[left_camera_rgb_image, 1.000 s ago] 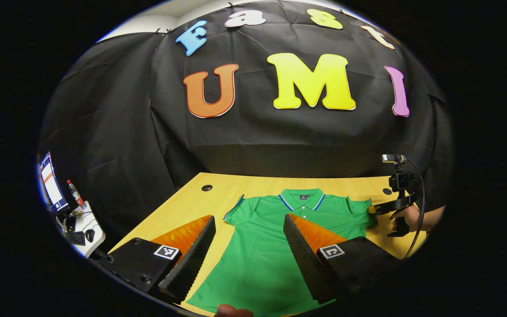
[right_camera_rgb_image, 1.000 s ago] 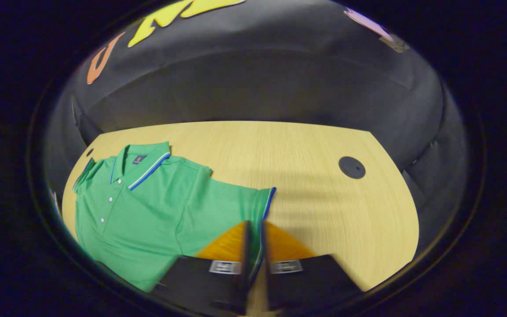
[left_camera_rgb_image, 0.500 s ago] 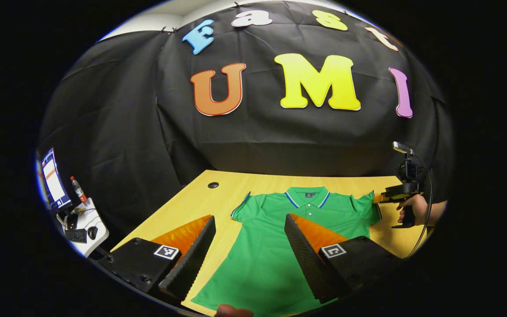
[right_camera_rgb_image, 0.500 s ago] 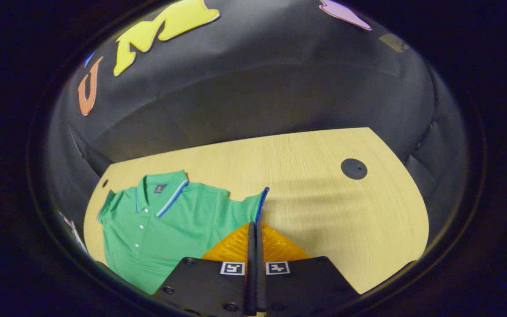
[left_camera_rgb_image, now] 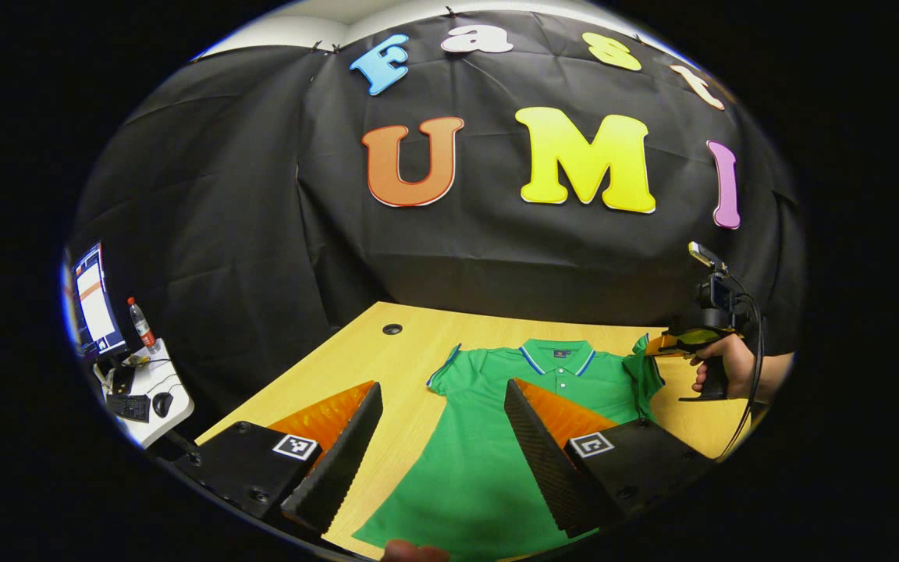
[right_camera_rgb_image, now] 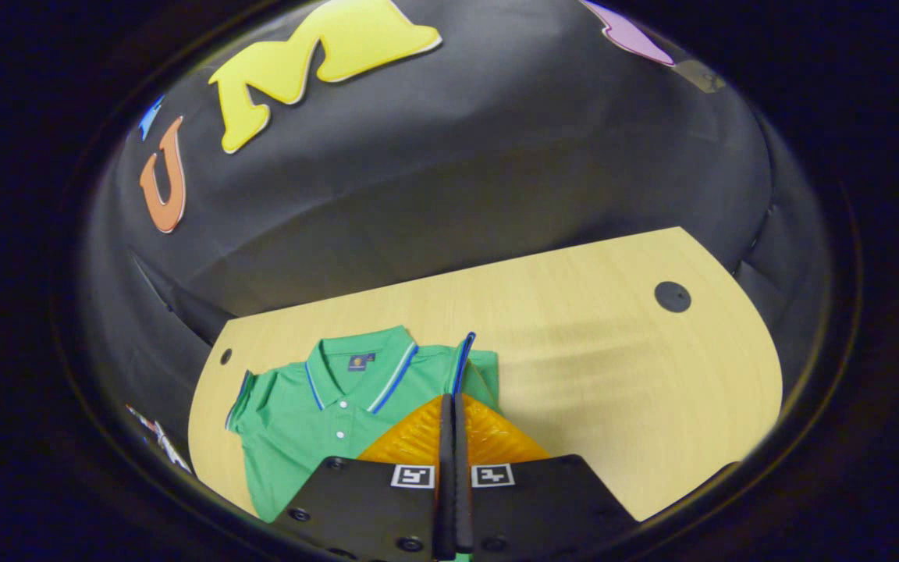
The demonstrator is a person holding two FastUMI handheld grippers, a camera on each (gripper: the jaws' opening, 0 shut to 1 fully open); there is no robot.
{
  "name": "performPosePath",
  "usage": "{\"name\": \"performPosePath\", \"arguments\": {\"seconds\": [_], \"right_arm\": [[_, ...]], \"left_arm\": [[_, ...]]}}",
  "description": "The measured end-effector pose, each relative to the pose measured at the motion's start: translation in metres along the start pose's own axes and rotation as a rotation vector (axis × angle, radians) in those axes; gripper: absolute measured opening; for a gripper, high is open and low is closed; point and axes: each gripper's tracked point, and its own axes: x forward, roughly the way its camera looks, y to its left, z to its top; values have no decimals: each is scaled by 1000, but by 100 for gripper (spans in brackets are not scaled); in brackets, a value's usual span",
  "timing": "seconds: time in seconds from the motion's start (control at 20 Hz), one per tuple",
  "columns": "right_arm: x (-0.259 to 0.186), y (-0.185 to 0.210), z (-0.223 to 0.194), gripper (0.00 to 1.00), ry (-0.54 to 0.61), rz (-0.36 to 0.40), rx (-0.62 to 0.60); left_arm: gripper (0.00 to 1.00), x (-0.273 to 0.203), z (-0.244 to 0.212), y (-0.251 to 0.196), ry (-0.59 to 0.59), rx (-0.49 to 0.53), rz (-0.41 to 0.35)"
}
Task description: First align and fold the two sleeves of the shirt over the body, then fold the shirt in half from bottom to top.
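A green short-sleeved polo shirt lies at lower centre on the pale wooden table. The right gripper, fingers clamped on the sleeve cuff, lifts it for the first sleeve fold; next, carry it over the body. The left gripper hovers, fingers apart.

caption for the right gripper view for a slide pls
Right gripper pinching the green polo shirt's blue-trimmed sleeve cuff, lifted above the wooden table.
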Motion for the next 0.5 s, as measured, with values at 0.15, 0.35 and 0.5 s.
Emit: {"name": "performPosePath", "arguments": {"seconds": [0.15,0.35,0.5], "right_arm": [[15,28,-12,2,21,11,14],[19,66,-13,0,16,74,37],[4,80,-8,24,-19,106,5]], "left_arm": [[100,-2,-3,23,17,-25,1],[100,0,-5,48,34,-52,10],[100,2,-1,56,31,-63,-4]]}}
